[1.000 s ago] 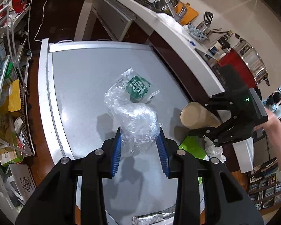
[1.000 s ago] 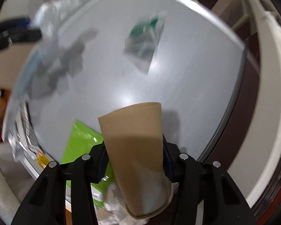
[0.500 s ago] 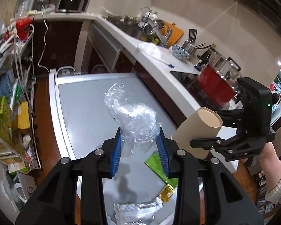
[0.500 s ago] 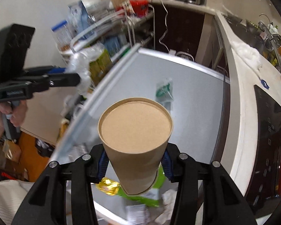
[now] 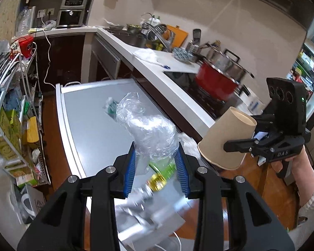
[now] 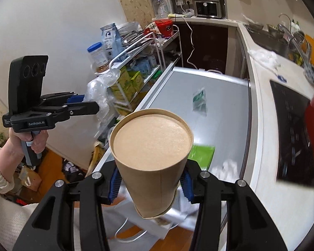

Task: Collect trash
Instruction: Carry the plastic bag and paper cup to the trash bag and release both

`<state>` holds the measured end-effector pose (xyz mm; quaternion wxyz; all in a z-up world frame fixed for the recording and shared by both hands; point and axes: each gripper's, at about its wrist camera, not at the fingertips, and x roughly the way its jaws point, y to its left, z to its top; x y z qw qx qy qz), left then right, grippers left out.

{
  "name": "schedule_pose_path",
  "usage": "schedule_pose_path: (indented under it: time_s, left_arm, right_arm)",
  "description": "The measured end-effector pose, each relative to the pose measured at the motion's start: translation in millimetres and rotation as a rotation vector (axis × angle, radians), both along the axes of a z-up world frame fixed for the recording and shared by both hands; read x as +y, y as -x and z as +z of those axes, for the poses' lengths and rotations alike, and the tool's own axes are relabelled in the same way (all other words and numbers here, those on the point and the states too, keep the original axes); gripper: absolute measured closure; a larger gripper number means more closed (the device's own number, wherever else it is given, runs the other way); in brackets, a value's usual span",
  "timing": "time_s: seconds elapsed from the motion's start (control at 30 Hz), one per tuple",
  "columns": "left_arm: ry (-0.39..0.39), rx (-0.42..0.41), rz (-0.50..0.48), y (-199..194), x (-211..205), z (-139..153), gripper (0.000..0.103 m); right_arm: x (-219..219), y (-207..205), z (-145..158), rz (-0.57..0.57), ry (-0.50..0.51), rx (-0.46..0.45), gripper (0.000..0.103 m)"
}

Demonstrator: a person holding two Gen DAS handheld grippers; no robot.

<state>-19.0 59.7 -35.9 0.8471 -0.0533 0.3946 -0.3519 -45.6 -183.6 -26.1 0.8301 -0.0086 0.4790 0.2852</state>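
Observation:
My left gripper [image 5: 156,163] is shut on a crumpled clear plastic bag [image 5: 148,127] and holds it in the air above the near end of the grey table [image 5: 90,121]. It shows at the left of the right wrist view [image 6: 90,106]. My right gripper [image 6: 149,179] is shut on a brown paper cup [image 6: 150,156], held base forward; the cup also shows in the left wrist view [image 5: 226,140]. A small green-printed wrapper [image 6: 198,102] lies mid-table. A green packet [image 6: 201,154], a yellow wrapper [image 5: 157,181] and white tissue [image 6: 226,167] lie at the near end.
A wire rack [image 6: 136,62] packed with boxes and jars stands along the table's left side. A white counter [image 5: 157,69] with a red pot [image 5: 215,81] and a black hob [image 6: 293,125] runs along the right. Wooden floor lies below.
Both grippers have lifted up and back from the table with the bag and the cup. The views now tilt up to the kitchen, and the table sits lower and farther off.

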Motion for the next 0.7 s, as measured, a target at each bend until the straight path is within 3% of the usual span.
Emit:
schedule_pose_path:
  time_s: [0.13,0.33,0.47,0.63,0.7]
  left_arm:
    - [-0.011,0.061,-0.035,37.3,-6.1,-13.6,0.067]
    - [-0.078,0.177,-0.092,87.5,-23.4,-52.1,0.067]
    - [-0.14,0.298,-0.13,108.4,-35.9,-102.0,0.067]
    - [-0.241,0.395,-0.158,115.8,-52.1,-165.7,0.067]
    - [-0.283,0.396,-0.159,116.7,-57.8,-182.4,0.067]
  right_arm:
    - [-5.9,33.5,-19.6,-0.012,-0.006,0.058,0.057]
    - [-10.0,77.7,-75.3,-0.031,-0.025,0.204,0.057]
    - [-4.5,93.3,-119.7,-0.031,-0.016,0.297,0.057]
    - [11.1,98.0,-177.8,-0.021,0.025,0.36,0.057]
    - [15.4,94.4,-194.9,-0.031,0.051,0.365,0.057]
